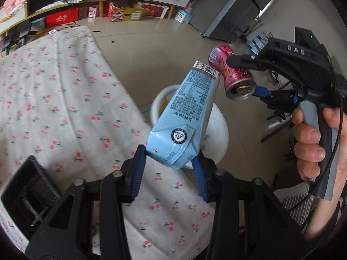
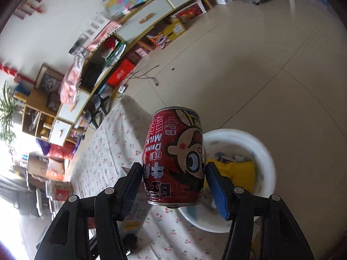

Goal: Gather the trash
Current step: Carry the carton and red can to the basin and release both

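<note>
Two items are held aloft at frame centre: a light-blue milk carton [image 1: 186, 117] is clamped by the left gripper [image 1: 170, 165], a red milk-drink can [image 2: 174, 158] by the right gripper [image 2: 173, 186], both above the white basin [image 2: 263, 151] beside the cherry-print tablecloth [image 1: 54, 99].

Your left gripper [image 1: 169, 162] was closed, its blue pads [image 1: 137, 171] pinching the lower end of the light-blue carton [image 1: 186, 117] that jutted forward beyond the fingertips. Your right gripper [image 2: 173, 173] was clamped across the red can [image 2: 175, 158], one pad on each side. Your right hand [image 1: 312, 143] wrapped its grey handle, forward and to the right of the left gripper.
</note>
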Demonstrator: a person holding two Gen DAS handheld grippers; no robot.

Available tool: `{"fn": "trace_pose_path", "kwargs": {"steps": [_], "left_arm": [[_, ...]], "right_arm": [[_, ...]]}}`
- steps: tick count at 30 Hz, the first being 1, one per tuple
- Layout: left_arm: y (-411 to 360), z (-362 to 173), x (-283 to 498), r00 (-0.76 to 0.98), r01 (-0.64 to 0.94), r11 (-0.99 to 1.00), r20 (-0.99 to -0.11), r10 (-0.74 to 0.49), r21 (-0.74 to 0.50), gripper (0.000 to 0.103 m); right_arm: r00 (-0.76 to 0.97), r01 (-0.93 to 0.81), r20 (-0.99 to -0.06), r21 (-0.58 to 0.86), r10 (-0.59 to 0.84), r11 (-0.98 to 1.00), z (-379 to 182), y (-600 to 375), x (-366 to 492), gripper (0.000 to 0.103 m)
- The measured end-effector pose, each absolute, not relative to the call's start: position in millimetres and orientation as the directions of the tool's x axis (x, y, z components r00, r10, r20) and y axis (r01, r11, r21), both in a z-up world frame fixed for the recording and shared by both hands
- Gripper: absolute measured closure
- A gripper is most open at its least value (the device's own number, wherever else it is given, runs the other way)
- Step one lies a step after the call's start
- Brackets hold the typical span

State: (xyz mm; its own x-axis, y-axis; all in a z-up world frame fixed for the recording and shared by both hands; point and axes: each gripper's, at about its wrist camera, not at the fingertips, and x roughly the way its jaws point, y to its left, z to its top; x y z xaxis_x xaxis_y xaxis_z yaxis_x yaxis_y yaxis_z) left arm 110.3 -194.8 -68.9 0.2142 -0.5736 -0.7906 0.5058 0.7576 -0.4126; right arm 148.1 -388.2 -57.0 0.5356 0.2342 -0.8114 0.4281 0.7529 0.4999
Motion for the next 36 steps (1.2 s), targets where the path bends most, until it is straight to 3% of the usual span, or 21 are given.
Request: {"fn": "trace_pose_path", "kwargs": {"steps": [6, 10, 24, 27, 31, 36], "left_arm": [[-250, -89, 119, 0.158, 0.519, 0.73, -0.789, -0.594, -0.446, 0.057], [-266, -108, 116, 0.099, 0.513, 0.758, -0.85, -0.518, -0.402, 0.042], [-153, -60, 136, 0.179, 0.363, 0.778, -0.781, -0.599, -0.513, 0.041], [-131, -52, 135, 0.216, 0.338, 0.796, -0.782, -0.584, -0.501, 0.041], [-102, -46, 134, 0.246, 0.31, 0.815, -0.787, -0.565, -0.489, 0.041], [-67, -42, 128, 0.305, 0.281, 0.86, -0.81, -0.501, -0.426, 0.04]], "right_arm": [[0.535, 0.448, -0.811, 0.508, 0.234, 0.735, -59, -419, 132, 0.042], [0.514, 0.45, -0.824, 0.497, 0.24, 0.742, -64, -419, 132, 0.042], [0.416, 0.449, -0.879, 0.422, 0.233, 0.788, -84, -402, 146, 0.041], [0.422, 0.508, -0.877, 0.439, 0.231, 0.741, -101, -400, 154, 0.039], [0.33, 0.523, -0.867, 0.498, 0.374, 0.692, -134, -389, 172, 0.038], [0.385, 0.517, -0.849, 0.522, 0.361, 0.678, -118, -394, 166, 0.038]]}}
